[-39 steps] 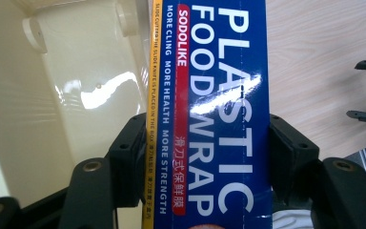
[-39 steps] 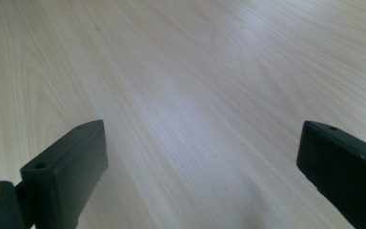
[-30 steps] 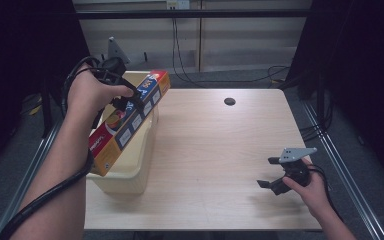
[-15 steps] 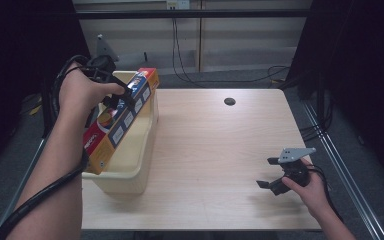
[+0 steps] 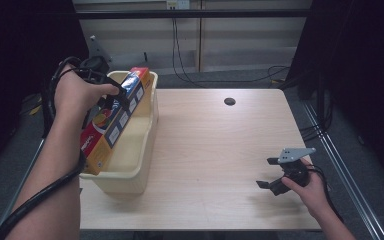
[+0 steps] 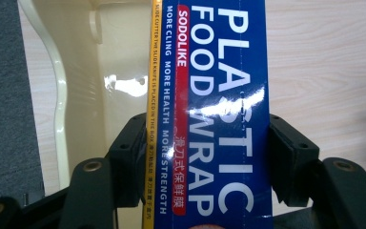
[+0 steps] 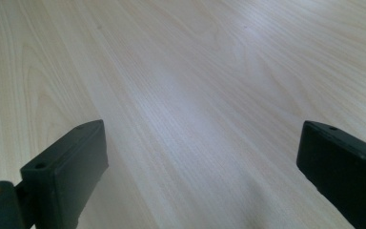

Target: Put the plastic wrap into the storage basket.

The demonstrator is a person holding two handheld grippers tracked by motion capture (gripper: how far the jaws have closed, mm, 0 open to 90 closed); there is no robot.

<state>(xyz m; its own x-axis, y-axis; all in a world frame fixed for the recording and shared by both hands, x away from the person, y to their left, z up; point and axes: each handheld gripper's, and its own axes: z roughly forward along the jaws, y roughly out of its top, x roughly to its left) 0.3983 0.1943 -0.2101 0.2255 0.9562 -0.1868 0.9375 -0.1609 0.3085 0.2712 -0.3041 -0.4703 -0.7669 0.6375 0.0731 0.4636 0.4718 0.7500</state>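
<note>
Box: your left claw (image 6: pixel 205 157) is clamped on the plastic wrap box (image 5: pixel 111 122) — a long, narrow carton in blue, red and yellow, tilted with its lower end down inside the cream tub (image 5: pixel 147 145) and its upper end above the tub's far rim.
Grip point: in the left gripper view the two black pads (image 6: pixel 132 157) press the box's long side edges, across its narrow width, somewhere above mid-length.
Weight: likely light — thin card around a roll of film, so one claw should carry it without strain.
Stiffness: the card walls will probably dent if you squeeze hard; keep the pressure just firm enough to hold.
Surface: the printed face is glossy and throws glare, so judge it slippery; a grip far from the middle would let the long box swing and pivot between the pads.
Where to hold: stay across the narrow faces near the middle, as you have it now.
Tub: it sits at the left edge of the tabletop (image 5: pixel 220 145), and the box leans against its left wall.
Right claw: your right claw (image 5: pixel 271 173) rests low on the tabletop at the near right, jaws wide apart with nothing between them, well apart from the tub.
</note>
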